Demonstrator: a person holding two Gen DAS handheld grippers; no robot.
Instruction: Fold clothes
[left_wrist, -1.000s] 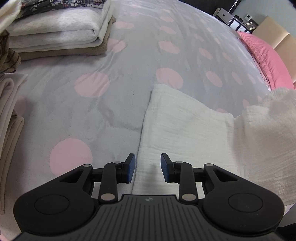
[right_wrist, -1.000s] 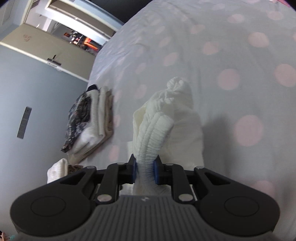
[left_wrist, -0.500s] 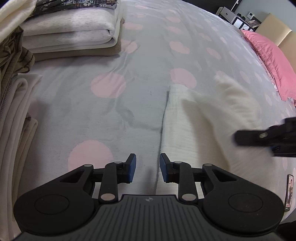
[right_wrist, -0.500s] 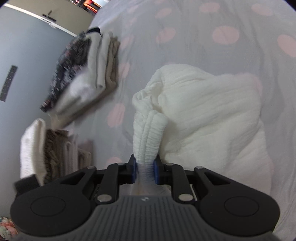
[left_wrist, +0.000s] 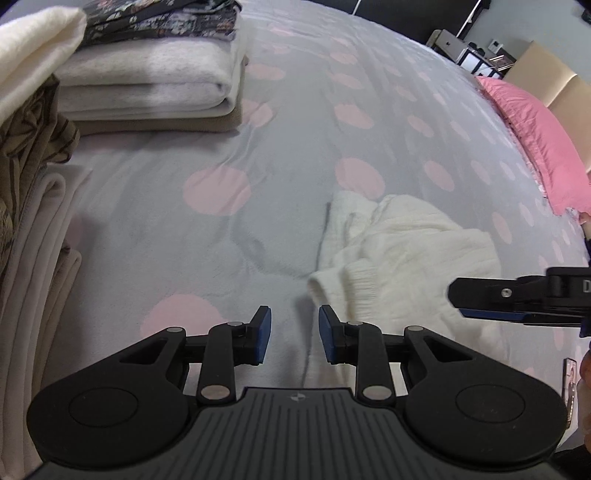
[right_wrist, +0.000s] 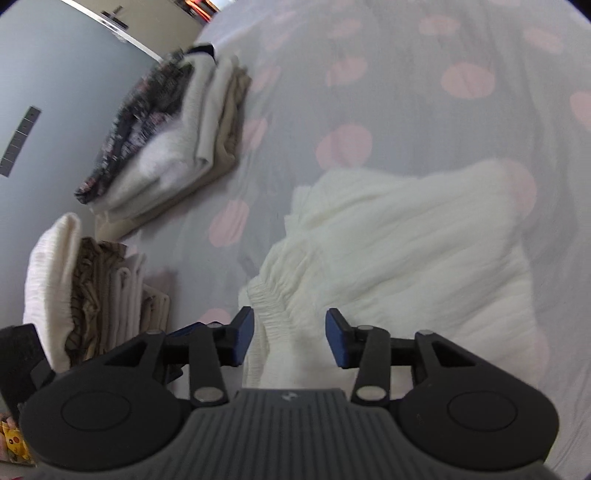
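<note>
garment (left_wrist: 402, 258) rumpled on bed (left_wrist: 288, 177), forward-right of left gripper (left_wrist: 294, 334) | left wide, empty | right gripper (right_wrist: 289, 334) wide, over elastic hem, seemingly nearer | stacks (left_wrist: 147, 85) far-left

Our two matching black grippers

We see the left gripper (left_wrist: 294, 334) and right gripper (right_wrist: 289, 339): blue pads, silver rivets, ribbed grey bases.

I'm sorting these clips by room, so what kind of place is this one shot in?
Most likely a bedroom. The work surface is a bed with a grey, pink-dotted cover, a pink pillow lies at its far end, and stacks of folded clothes sit on it beside a cream garment.
</note>
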